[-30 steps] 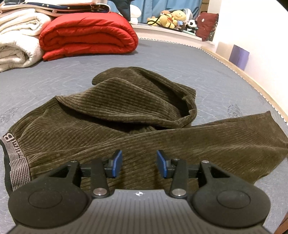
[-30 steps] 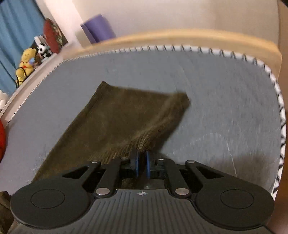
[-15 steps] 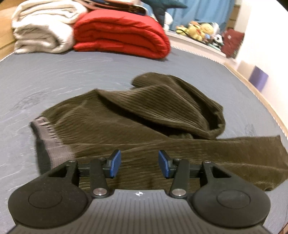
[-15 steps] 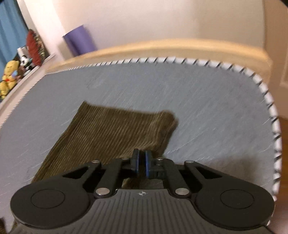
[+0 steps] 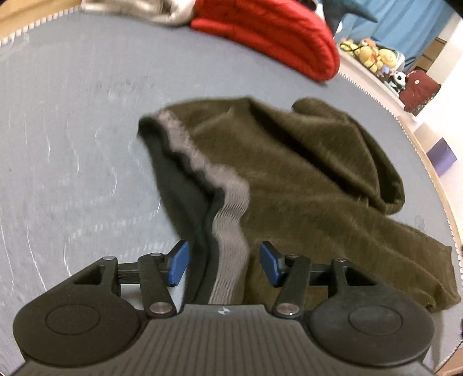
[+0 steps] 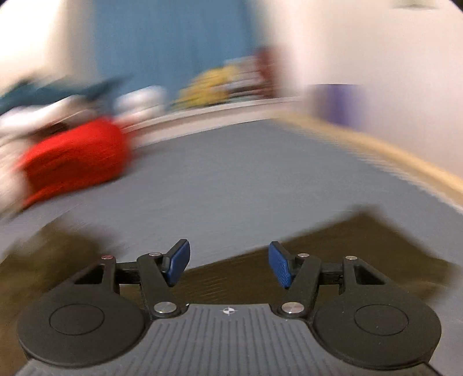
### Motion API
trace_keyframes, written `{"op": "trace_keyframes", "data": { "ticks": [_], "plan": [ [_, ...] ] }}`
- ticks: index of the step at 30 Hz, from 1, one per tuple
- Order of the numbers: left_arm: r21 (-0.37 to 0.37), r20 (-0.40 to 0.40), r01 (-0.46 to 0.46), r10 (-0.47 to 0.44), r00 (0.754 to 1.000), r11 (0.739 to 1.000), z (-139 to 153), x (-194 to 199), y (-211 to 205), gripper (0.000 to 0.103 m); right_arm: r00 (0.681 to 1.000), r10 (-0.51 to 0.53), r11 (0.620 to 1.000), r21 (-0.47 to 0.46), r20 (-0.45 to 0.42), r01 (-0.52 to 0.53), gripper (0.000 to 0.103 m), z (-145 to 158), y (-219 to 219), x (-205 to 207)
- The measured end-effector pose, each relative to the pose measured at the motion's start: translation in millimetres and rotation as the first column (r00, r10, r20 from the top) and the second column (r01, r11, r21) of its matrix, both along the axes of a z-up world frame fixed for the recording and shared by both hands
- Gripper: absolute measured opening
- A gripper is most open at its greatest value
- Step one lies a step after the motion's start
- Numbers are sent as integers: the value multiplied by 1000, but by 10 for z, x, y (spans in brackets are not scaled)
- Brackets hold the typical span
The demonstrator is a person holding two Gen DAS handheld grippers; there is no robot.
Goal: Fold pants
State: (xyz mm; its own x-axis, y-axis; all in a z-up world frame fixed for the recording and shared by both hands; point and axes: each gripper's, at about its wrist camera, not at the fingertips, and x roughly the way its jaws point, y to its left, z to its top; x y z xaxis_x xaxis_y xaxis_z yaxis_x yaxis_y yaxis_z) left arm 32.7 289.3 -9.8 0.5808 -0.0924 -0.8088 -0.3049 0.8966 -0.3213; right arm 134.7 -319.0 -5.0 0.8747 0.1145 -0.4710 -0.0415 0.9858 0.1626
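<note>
Olive corduroy pants (image 5: pixel 303 185) lie rumpled on the grey mattress (image 5: pixel 72 144), one leg folded back over the seat, the other stretching to the right. Their grey waistband (image 5: pixel 228 219) runs toward me between the jaws of my left gripper (image 5: pixel 222 264), which are opening; the blue pads stand apart from the fabric. In the blurred right wrist view my right gripper (image 6: pixel 228 264) hovers over the pants (image 6: pixel 332 248), its jaws opening with nothing between them.
A folded red quilt (image 5: pixel 269 37) and pale blankets (image 5: pixel 139 8) lie at the mattress's far end. Stuffed toys (image 5: pixel 373 55) sit on a ledge before a blue curtain. A wooden bed edge (image 6: pixel 390 156) and a purple box (image 5: pixel 442 156) border the right side.
My left gripper swung left to the waistband and widened slightly. My right gripper let go of the pant leg's cuff, opened, lifted and turned from the mattress corner toward the red quilt.
</note>
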Motion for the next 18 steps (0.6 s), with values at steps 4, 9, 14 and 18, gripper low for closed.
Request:
{"op": "trace_keyframes", "data": {
  "ticks": [4,9,14,18],
  "plan": [
    [-41,-19,35,-36,999,999,-143,-59,58,62,889,456,882,-114,-41,-457,62,-168,855,-189],
    [-41,-26,64,-65,998,997,-265,-24,61,63,684,721,653,-221,-110,-725,62,-397,1586,-561],
    [27,-31,141,-141,990,990,-351,44,-131,61,506,839,457,-248,-198,-854,62,-462,2039,-820],
    [97,-22,210,-209,978,973,-304,9,-236,36,454,847,360,-329,-278,-873,62,-580,2337,-979]
  ]
}}
